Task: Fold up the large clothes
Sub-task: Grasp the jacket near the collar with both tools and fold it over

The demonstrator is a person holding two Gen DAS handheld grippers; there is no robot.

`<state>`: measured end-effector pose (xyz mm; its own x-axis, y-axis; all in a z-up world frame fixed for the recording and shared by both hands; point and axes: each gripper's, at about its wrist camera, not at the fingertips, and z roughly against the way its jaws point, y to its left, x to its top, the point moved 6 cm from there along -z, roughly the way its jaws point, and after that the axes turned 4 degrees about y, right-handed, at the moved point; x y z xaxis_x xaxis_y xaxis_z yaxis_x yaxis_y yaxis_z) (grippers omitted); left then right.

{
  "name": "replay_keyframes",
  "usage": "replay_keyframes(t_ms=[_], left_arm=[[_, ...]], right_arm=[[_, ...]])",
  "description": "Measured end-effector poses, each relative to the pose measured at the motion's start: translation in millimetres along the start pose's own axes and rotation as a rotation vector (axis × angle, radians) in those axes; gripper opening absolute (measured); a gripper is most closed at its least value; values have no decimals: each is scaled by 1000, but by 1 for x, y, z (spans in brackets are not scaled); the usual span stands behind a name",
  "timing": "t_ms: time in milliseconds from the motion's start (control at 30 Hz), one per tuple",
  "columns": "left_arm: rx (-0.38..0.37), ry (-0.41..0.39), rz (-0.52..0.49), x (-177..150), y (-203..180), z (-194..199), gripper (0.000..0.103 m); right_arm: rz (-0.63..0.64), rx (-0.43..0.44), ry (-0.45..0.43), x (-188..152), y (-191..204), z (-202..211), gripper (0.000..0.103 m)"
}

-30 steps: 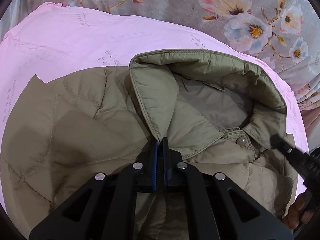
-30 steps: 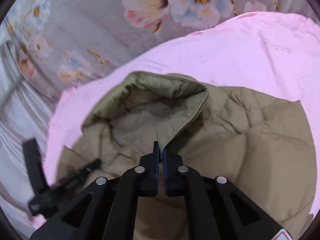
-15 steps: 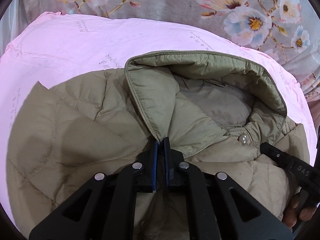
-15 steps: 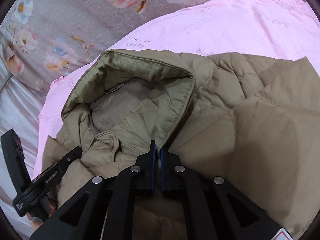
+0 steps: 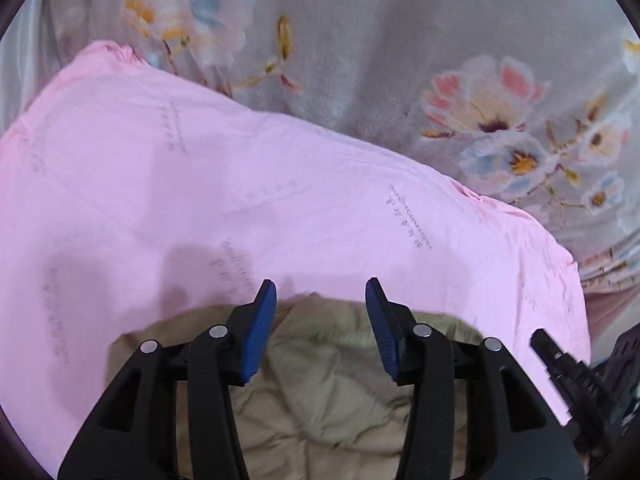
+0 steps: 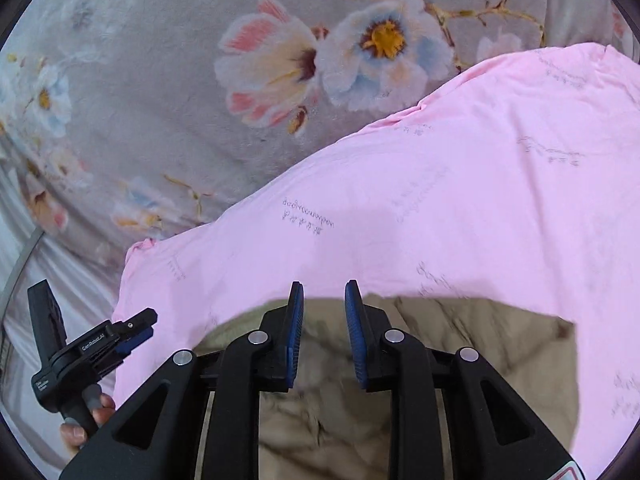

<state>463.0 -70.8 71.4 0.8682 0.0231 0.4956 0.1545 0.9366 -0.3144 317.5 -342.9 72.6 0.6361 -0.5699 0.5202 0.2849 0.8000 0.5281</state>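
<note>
The olive quilted jacket (image 5: 332, 392) lies below and just behind both claws, low in each wrist view, spreading crosswise beneath them; neither hand is clearly nearer. The left gripper (image 5: 320, 328) and the right gripper (image 6: 322, 334) are both opening, the left wider, with nothing between the pads. The jacket rests on a pink sheet (image 5: 240, 200) spread over a grey floral blanket (image 6: 200, 100).
</note>
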Motion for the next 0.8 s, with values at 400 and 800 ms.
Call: replay_keyframes(t_ms=[400, 800], left_arm=[[143, 168, -164, -80, 1, -67, 22], [226, 5, -276, -102, -2, -75, 21]], right_arm=[[308, -221, 134, -67, -5, -50, 20], [290, -239, 115, -80, -33, -67, 10]])
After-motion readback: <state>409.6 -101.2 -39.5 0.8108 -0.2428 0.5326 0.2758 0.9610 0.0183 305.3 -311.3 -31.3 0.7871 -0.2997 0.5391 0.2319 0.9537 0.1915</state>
